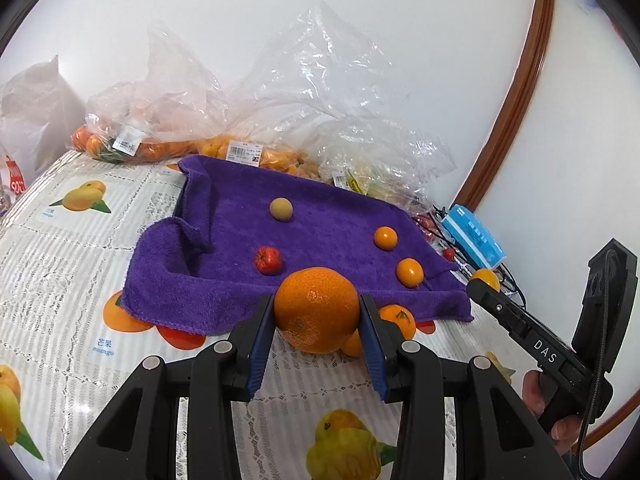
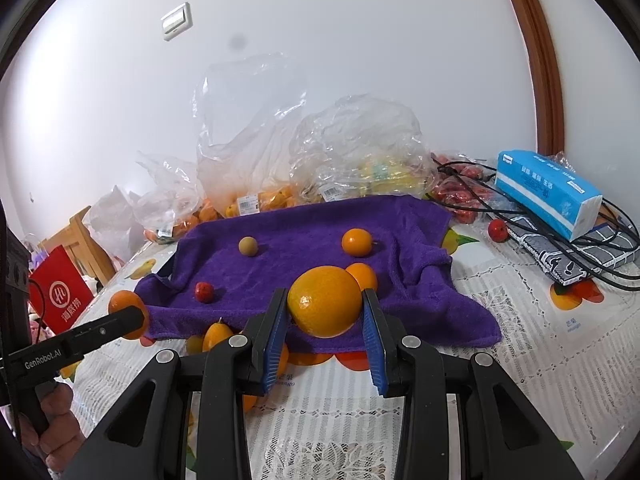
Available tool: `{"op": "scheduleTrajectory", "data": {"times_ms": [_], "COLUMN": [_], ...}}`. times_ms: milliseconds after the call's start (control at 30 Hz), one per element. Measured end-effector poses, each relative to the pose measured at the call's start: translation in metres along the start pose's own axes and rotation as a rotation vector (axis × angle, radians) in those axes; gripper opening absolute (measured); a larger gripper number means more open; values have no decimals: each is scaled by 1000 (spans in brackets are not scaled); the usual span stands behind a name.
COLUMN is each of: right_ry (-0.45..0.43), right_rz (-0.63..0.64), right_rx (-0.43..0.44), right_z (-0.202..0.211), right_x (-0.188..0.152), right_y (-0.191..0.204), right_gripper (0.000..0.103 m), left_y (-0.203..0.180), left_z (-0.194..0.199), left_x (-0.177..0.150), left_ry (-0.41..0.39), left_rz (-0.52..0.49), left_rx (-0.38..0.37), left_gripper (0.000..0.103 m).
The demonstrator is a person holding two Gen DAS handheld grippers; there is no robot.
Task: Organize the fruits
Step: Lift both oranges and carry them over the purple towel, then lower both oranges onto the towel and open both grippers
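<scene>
My left gripper (image 1: 317, 312) is shut on a large mandarin (image 1: 316, 309), held above the front edge of the purple towel (image 1: 320, 216). My right gripper (image 2: 325, 312) is shut on a yellow-orange orange (image 2: 324, 306), also over the towel's (image 2: 304, 224) front edge. On the towel lie a brown longan (image 1: 281, 209), a small red fruit (image 1: 267, 259) and two small oranges (image 1: 385, 238) (image 1: 409, 272). The right wrist view shows the same longan (image 2: 248, 246), red fruit (image 2: 203, 291) and small orange (image 2: 357, 242). More small oranges (image 1: 398, 319) lie on the table by the towel's front edge.
Clear plastic bags of fruit (image 1: 168, 120) (image 2: 360, 160) stand behind the towel against the wall. A blue tissue pack (image 2: 548, 196), black cables and a loose red fruit (image 2: 498, 230) lie at the right. A red paper bag (image 2: 60, 296) stands off the table's left.
</scene>
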State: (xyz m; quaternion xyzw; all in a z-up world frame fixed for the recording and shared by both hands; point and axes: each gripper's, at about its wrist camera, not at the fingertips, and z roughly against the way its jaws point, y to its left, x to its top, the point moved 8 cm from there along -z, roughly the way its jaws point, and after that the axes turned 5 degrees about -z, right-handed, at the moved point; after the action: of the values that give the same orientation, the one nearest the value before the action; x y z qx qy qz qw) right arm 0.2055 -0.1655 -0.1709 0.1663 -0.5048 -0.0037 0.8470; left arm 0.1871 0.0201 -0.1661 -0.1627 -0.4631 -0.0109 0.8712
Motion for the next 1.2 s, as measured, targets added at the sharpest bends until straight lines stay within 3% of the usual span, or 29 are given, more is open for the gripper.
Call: {"op": "scheduleTrajectory", "data": {"times_ms": [300,567,733,1000,1200], "right_ry": [-32,-86,-98,-160,-129], "right_rz": [2,32,65,46,38], "right_rx": [-34,-28,-74,-31,-45], "right_z": [2,1,-13,-20,-43], "right_x": [18,60,80,108,104], "right_y": [-1,22,31,44,38], "right_gripper": [36,36,36,36,36], "left_y": [6,10,20,29,44], "left_z": [6,4,-7,-33,-57], "left_x": [26,73,91,105,94], "left_ry": [-18,-63,-64,-51,-29], "left_rz": [3,-25,-12,12,34], "left_rx": [13,67,99,124,141], "left_gripper": [39,39,39,39,39]}}
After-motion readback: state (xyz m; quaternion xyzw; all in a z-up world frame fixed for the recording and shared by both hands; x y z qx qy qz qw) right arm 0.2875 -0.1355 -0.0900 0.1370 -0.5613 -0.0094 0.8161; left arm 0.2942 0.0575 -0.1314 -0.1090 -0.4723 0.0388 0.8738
